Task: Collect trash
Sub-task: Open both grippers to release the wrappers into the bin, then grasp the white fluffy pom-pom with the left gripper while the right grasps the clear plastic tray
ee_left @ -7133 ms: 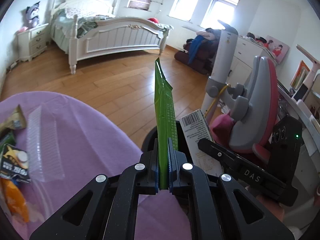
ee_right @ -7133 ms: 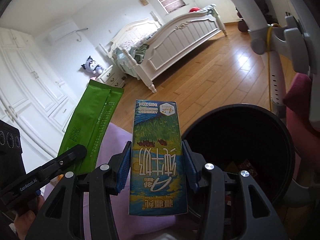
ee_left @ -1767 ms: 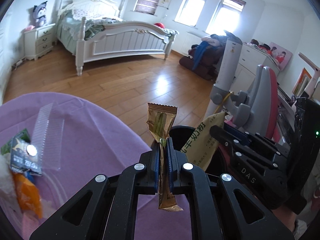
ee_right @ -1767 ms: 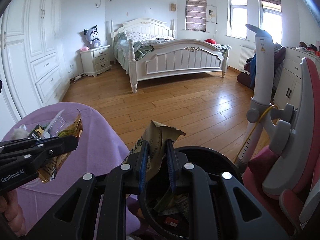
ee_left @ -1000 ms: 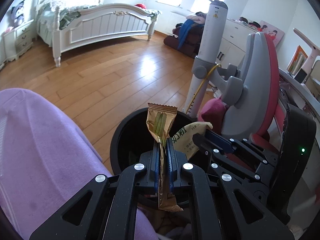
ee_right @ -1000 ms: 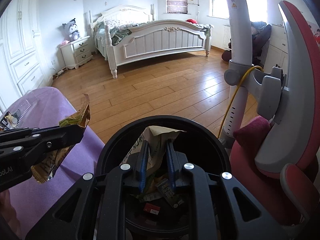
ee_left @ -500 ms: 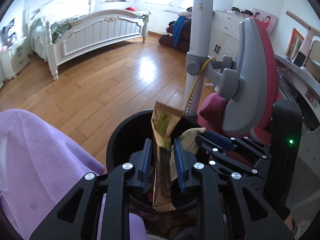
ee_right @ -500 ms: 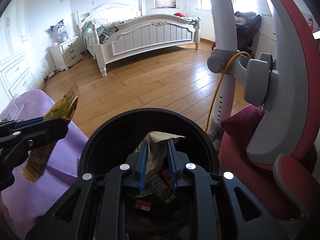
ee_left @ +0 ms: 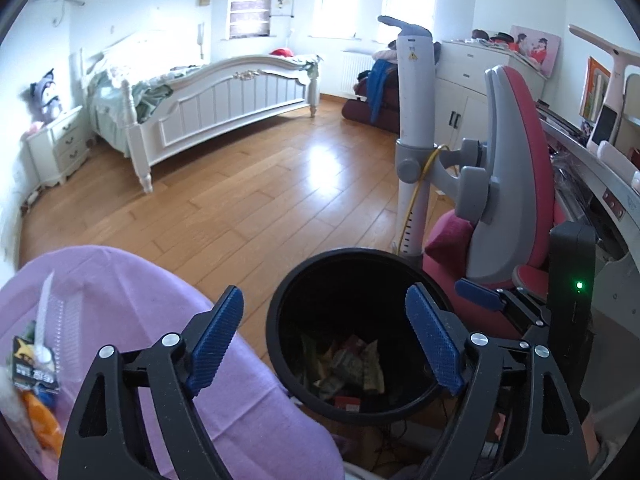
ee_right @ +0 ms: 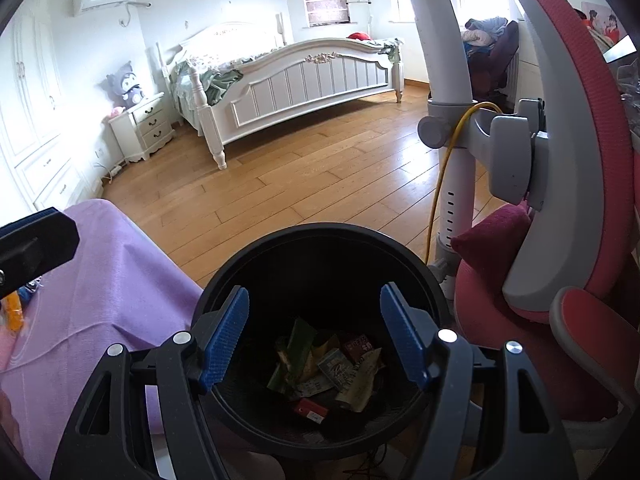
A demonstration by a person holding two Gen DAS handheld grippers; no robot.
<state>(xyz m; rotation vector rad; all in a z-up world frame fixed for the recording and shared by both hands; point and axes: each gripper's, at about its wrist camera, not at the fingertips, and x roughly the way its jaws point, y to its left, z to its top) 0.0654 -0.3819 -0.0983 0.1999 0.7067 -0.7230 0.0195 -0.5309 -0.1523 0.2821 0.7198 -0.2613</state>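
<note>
Half a second ago your left tool [ee_left: 324, 344] and right tool [ee_right: 316, 334] each pinched a wrapper over the black bin [ee_left: 280, 300]; now both stand spread wide and empty, and the wrappers lie in the trash pile [ee_right: 326, 364] at the bin's bottom, so this pair counts as collected. Both tools hover side by side above the bin mouth, angled down into it. More litter [ee_left: 34, 364] waits on the purple-covered desk [ee_left: 132, 292] at far left, apparently packets and a clear tray, though edge blur limits certainty.
</note>
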